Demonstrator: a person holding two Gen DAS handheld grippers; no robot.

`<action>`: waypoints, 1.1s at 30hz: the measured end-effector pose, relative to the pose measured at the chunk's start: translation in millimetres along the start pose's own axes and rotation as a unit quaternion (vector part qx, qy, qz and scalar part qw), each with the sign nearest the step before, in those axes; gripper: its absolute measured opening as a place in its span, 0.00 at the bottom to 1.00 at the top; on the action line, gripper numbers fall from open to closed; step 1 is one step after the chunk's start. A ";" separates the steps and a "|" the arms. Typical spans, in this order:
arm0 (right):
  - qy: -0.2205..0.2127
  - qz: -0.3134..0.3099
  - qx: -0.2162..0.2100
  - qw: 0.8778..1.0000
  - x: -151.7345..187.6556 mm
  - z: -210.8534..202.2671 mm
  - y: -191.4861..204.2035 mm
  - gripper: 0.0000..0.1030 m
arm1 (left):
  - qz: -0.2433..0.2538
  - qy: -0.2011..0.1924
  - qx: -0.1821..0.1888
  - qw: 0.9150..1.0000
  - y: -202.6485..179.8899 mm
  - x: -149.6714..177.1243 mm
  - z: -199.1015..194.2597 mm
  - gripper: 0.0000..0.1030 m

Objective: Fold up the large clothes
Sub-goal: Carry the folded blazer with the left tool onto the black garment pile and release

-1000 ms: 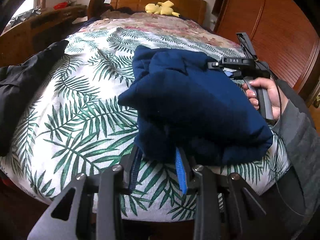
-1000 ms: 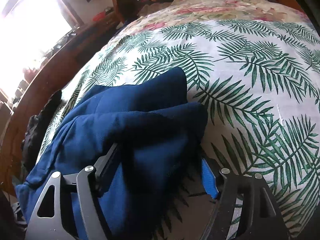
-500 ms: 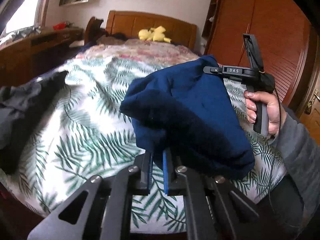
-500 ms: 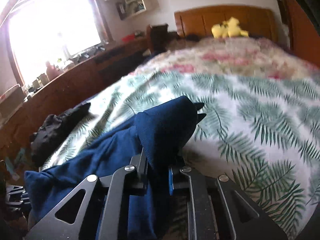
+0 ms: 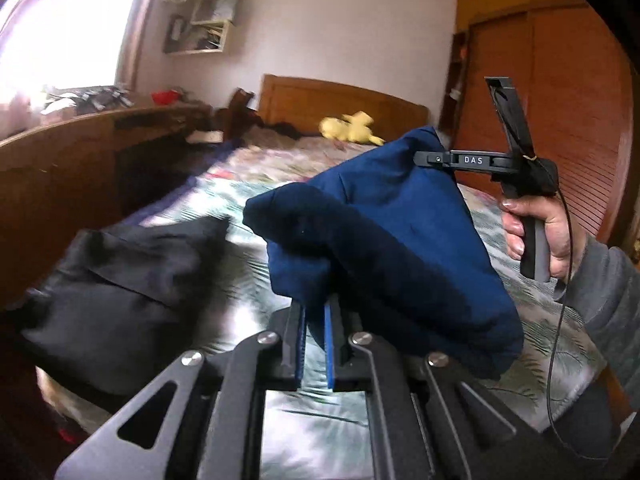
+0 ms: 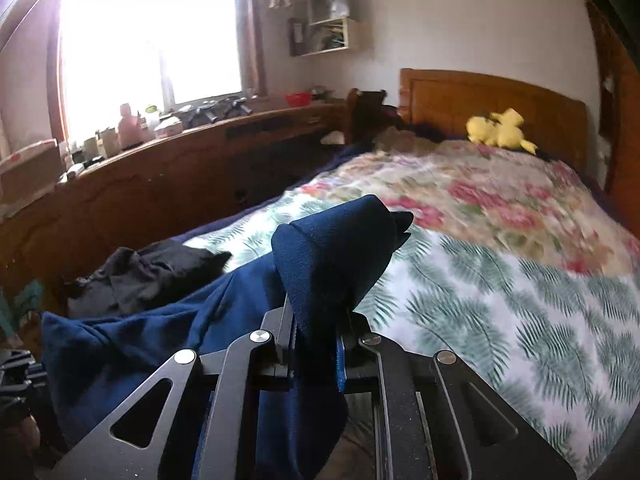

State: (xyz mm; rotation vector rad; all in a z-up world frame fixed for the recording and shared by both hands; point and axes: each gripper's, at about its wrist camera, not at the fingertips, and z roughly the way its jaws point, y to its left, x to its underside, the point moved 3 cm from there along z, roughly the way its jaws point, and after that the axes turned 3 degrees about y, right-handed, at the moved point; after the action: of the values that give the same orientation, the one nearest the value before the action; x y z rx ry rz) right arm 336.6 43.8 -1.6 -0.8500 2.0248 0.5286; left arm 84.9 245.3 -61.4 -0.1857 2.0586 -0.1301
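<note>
A dark blue garment [image 5: 384, 240] hangs folded in the air above the bed, held at two ends. My left gripper [image 5: 314, 312] is shut on its near lower edge, the cloth pinched between the blue pads [image 5: 329, 344]. In the left wrist view my right gripper [image 5: 424, 157] grips the garment's raised far corner, with a hand [image 5: 540, 232] on its handle. The right wrist view shows the right gripper [image 6: 316, 320] shut on a thick fold of the blue garment [image 6: 336, 252]. The rest of the cloth trails down to the left.
The bed's fern-print cover [image 6: 500, 300] lies under the garment, with a floral quilt [image 6: 480, 200] beyond it. A black garment [image 5: 120, 280] is heaped at the bed's left edge. A yellow plush toy [image 6: 500, 128] sits by the headboard. A wooden counter [image 6: 160, 184] runs along the left; a wardrobe [image 5: 560, 120] stands right.
Both grippers went from open around the blue garment to shut on it. They then lifted it off the bed, and both views tipped up toward the room.
</note>
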 end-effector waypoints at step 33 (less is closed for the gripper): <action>0.114 -0.087 -0.055 0.988 -6.3 164.2 223.6 0.24 | -0.072 0.020 -0.268 0.961 227.1 24.2 -60.1 0.10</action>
State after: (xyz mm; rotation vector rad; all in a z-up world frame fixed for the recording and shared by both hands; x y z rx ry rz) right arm 265.4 302.0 -74.2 -1.1887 2.1138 0.4635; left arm 3.3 464.7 -92.7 -0.6707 2.0788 0.3441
